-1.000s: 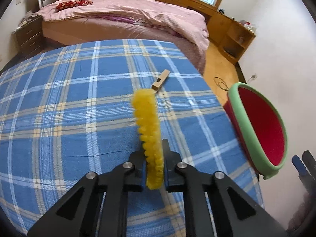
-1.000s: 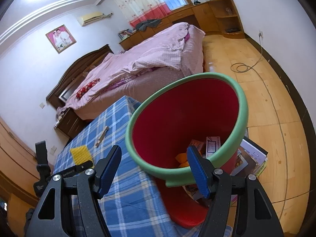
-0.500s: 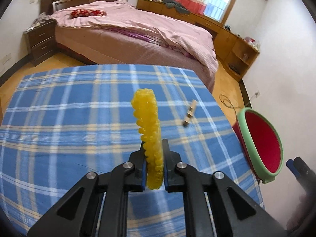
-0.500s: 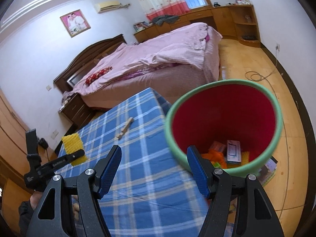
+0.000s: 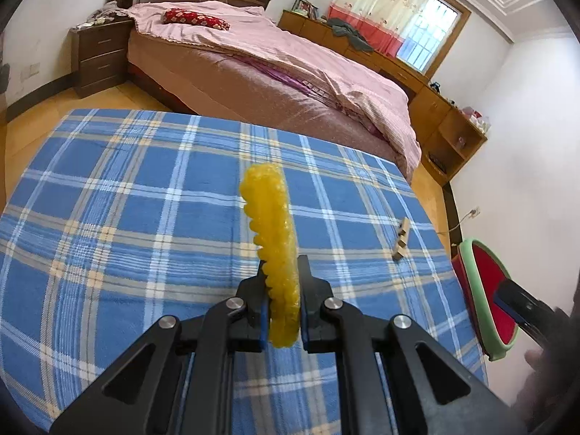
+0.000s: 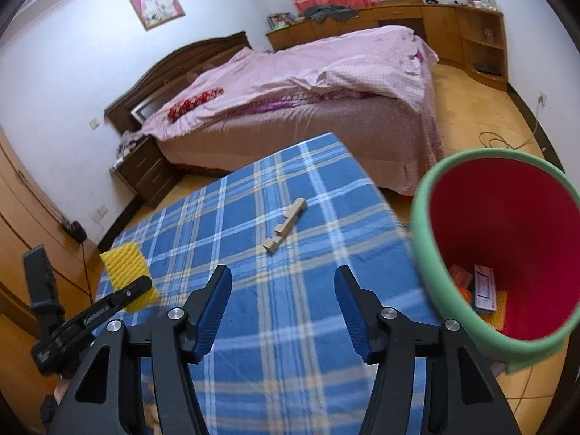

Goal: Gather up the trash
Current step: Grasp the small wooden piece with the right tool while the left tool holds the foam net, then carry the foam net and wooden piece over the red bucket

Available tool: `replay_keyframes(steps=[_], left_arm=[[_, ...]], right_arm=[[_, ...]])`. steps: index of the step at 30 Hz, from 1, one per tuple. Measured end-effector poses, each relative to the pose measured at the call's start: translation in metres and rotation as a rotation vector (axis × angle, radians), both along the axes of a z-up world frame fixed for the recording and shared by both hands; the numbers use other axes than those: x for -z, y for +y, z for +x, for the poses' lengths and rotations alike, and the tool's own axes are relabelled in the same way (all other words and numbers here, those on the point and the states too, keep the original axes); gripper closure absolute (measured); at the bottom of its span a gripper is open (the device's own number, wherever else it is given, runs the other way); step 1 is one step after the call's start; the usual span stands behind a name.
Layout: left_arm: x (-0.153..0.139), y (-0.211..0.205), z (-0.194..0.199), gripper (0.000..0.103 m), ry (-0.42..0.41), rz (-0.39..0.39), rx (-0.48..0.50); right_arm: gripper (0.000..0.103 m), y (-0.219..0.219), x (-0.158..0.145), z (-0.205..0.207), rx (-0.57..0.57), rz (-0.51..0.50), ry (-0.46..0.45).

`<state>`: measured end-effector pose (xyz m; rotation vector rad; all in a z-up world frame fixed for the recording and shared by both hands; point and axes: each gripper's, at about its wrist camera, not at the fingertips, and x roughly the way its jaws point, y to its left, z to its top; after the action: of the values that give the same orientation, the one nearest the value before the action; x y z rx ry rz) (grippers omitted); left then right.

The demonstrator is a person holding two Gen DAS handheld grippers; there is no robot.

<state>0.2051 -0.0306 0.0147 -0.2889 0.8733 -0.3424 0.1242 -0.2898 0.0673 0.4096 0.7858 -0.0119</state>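
The left gripper [image 5: 282, 311] is clamped on a ridged yellow sponge [image 5: 272, 239], holding it upright on edge above the blue plaid tablecloth [image 5: 127, 217]. The right gripper [image 6: 282, 308] has nothing between its 2 blue pads [image 6: 214, 308], and its jaws are closing over the cloth. A small wooden piece [image 6: 284, 225] lies flat on the cloth near its far right side. Just past that edge sits the red bin with the green rim [image 6: 427, 239], with scraps already at its bottom.
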Motion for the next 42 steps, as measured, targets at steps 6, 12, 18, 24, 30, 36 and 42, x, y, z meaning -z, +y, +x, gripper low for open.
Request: replay_keyframes(steps=[6,12,18,24,30,36,42], left_arm=[[0.005,0.006,-0.001,0.092,-0.007,-0.009,-0.013],[0.009,0.008,-0.002,0.092,-0.023,0.005,-0.021],[0.016,0.014,0.002,0.092,0.001,-0.004,-0.041],[0.019,0.011,0.002,0.092,0.008,0.001,-0.029],[0.020,0.008,0.003,0.092,0.011,0.005,-0.018],[0.016,0.010,-0.001,0.092,-0.005,-0.006,-0.023],[0.009,0.006,-0.008,0.092,-0.031,-0.010,-0.009]], right_arm=[[0.052,0.017,0.024,0.043,-0.017,-0.019,0.045],[0.053,0.027,0.043,0.080,0.008,-0.050,0.081],[0.055,0.031,0.057,0.096,0.027,-0.071,0.109],[0.076,0.033,0.061,0.099,0.039,-0.137,0.109],[0.093,0.025,0.061,0.093,0.014,-0.081,0.131],[0.093,0.025,0.043,0.055,-0.010,-0.030,0.084],[0.093,0.020,0.026,0.000,-0.003,-0.011,0.036]])
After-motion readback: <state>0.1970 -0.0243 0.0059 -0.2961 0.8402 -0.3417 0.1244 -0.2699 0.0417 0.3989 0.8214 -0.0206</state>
